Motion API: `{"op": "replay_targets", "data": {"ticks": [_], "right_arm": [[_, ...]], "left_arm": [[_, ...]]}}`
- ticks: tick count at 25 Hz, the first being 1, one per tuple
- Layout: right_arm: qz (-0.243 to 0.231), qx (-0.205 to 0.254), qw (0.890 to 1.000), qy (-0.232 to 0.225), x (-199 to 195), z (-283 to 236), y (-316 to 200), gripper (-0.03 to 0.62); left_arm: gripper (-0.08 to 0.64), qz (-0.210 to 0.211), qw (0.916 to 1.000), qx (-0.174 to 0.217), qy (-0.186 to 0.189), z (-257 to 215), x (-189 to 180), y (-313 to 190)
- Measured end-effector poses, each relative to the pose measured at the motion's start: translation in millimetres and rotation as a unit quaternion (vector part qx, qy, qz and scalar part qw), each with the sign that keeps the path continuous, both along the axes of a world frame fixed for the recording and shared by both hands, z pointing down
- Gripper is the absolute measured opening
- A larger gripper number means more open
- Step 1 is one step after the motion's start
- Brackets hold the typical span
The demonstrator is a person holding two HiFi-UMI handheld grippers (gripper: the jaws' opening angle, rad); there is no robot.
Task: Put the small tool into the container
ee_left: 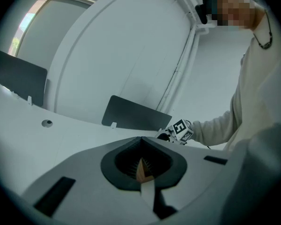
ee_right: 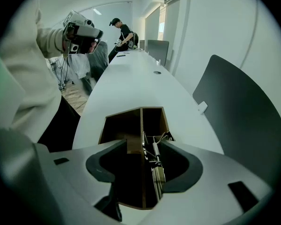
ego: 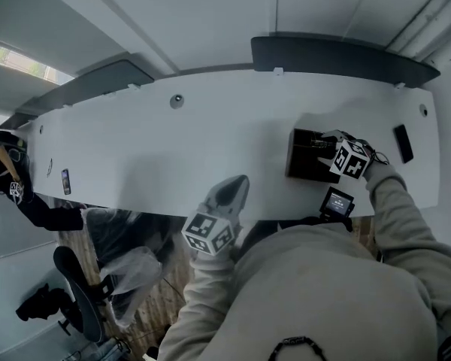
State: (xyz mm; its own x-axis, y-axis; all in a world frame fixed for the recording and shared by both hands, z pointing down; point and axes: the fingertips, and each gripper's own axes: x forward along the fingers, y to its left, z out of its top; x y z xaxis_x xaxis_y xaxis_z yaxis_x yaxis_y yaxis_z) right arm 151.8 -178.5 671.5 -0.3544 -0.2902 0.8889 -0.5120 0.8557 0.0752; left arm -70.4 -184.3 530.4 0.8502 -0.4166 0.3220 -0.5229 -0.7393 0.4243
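A dark wooden box [ego: 302, 170] stands on the long white table [ego: 173, 156], at its right. In the right gripper view the box [ee_right: 116, 125] has a middle divider. The small tool [ee_right: 155, 159], spring-loaded pliers, lies in the right compartment against that divider. My right gripper [ego: 321, 146] hangs just over the box. Its jaws [ee_right: 143, 146] stand open, one on each side of the tool, and do not press on it. My left gripper [ego: 235, 186] is held above the table's near edge, left of the box. It [ee_left: 143, 165] is shut with nothing in it.
A black phone [ego: 403, 143] lies right of the box, another [ego: 65, 180] far left. A small screen device [ego: 337, 201] sits at the near edge. Dark divider panels [ego: 338, 55] line the far side. Another person [ego: 6, 168] stands at the left end, an office chair [ego: 75, 292] below.
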Motion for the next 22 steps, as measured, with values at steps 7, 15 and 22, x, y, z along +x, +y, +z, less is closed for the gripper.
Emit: {"op": "replay_targets", "data": {"ticks": [7, 15, 22], "right_arm": [[0.017, 0.014, 1.0, 0.001, 2.7, -10.6, 0.0, 0.199], [0.058, 0.033, 0.998, -0.01, 8.9, -27.8, 4.4, 0.199], [0.093, 0.05, 0.994, -0.026, 14.7, -49.0, 11.2, 0.196]], "left_arm": [[0.0, 0.015, 0.9999, 0.003, 0.003, -2.1, 5.6, 0.5], [0.0, 0.04, 0.9991, 0.012, 0.009, -9.1, 16.3, -1.0], [0.0, 0.071, 0.9972, 0.022, 0.011, -16.9, 34.6, -3.4]]}}
